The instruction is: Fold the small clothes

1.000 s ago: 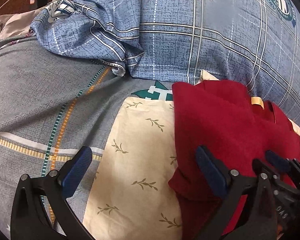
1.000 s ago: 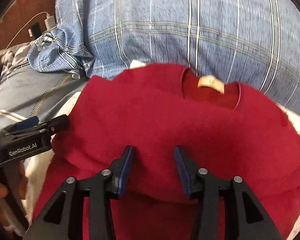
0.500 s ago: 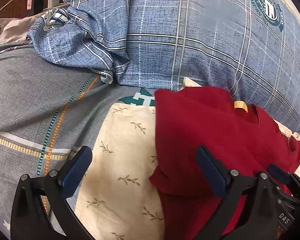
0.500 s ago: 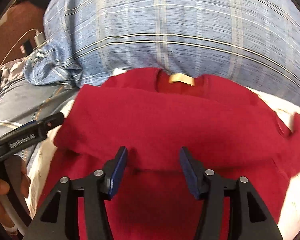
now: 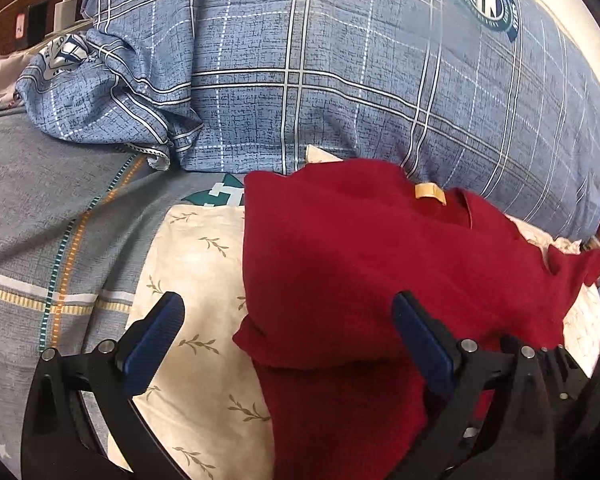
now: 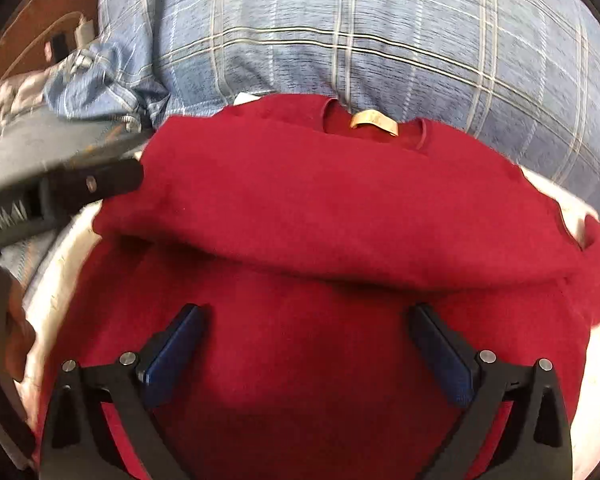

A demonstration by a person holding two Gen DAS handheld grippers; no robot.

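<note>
A dark red shirt (image 5: pixel 360 248) lies on a cream leaf-print cloth (image 5: pixel 196 280), its lower part folded up over the chest, with a tan neck label (image 5: pixel 430 193) at the collar. It also fills the right wrist view (image 6: pixel 324 208). My left gripper (image 5: pixel 288 336) is open and empty, hovering over the shirt's left edge. My right gripper (image 6: pixel 304 344) is open wide and empty above the lower part of the shirt, just below the fold. The left gripper's finger (image 6: pixel 100 182) shows at the left in the right wrist view.
A big blue plaid pillow (image 5: pixel 340 72) rises right behind the shirt. A crumpled blue plaid cloth (image 5: pixel 100 96) lies at the back left. The bed sheet (image 5: pixel 40 208) is grey with striped bands. A charger and socket (image 5: pixel 62 8) sit on the wall at far left.
My right gripper has opened wide, letting go of the folded edge, and drawn back toward me. My left gripper stayed open and shifted a little relative to the shirt.
</note>
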